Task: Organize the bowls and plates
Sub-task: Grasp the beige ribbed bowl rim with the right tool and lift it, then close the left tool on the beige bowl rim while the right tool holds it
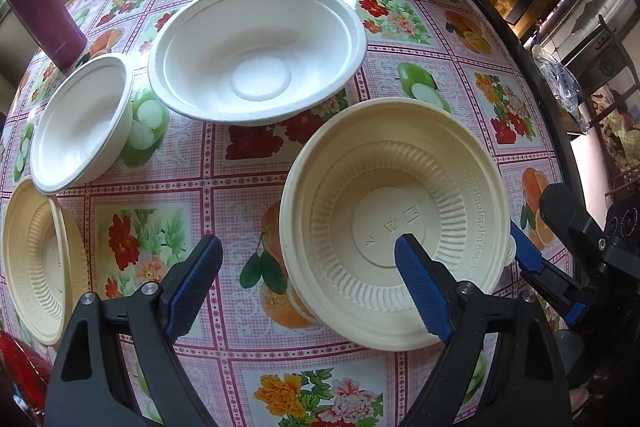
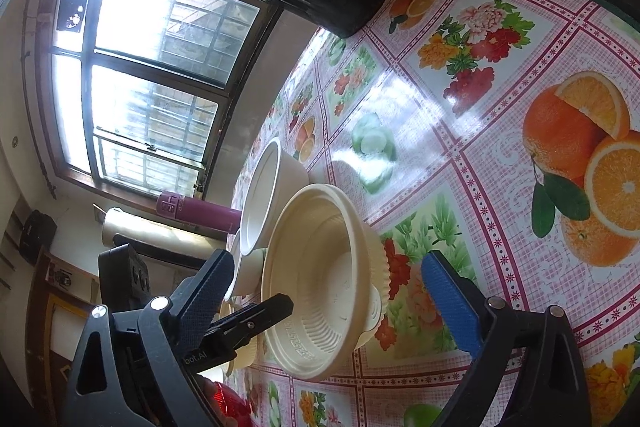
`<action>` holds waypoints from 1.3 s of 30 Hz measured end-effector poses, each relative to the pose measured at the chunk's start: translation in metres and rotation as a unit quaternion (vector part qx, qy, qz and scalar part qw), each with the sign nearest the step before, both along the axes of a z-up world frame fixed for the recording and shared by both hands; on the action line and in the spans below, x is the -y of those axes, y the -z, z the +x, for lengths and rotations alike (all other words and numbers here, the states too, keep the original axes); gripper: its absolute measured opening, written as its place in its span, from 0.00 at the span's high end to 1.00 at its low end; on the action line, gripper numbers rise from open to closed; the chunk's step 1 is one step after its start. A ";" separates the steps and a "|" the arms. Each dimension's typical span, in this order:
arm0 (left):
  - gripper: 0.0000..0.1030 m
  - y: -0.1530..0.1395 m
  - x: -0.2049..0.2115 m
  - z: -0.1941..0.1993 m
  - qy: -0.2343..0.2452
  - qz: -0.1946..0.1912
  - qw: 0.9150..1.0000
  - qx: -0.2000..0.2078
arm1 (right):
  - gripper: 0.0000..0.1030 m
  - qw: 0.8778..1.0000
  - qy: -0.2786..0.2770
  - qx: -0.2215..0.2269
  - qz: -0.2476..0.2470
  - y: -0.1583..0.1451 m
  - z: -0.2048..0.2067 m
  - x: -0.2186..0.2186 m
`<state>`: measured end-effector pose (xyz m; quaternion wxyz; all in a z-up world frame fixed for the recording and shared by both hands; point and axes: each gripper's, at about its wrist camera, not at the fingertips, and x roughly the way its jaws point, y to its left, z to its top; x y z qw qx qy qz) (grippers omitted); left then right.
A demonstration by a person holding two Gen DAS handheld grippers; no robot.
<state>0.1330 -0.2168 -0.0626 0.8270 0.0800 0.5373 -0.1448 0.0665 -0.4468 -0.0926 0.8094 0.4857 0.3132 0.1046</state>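
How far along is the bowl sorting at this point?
Done: little; the four bowls sit separately on the table. In hand: both open grippers, left gripper and right gripper, flank the cream ribbed bowl, neither gripping. Left: large white bowl, small white bowl, second cream bowl.

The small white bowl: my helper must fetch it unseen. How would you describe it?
On the fruit-print table, look beside the maroon flask. The small white bowl sits there, smooth-walled, smaller than the big white bowl and unlike the ribbed cream bowls.
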 end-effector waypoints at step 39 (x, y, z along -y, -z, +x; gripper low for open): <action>0.82 -0.005 -0.012 0.003 -0.005 -0.039 0.999 0.010 | 0.58 0.998 -0.009 -0.018 -0.055 0.002 0.013 -0.015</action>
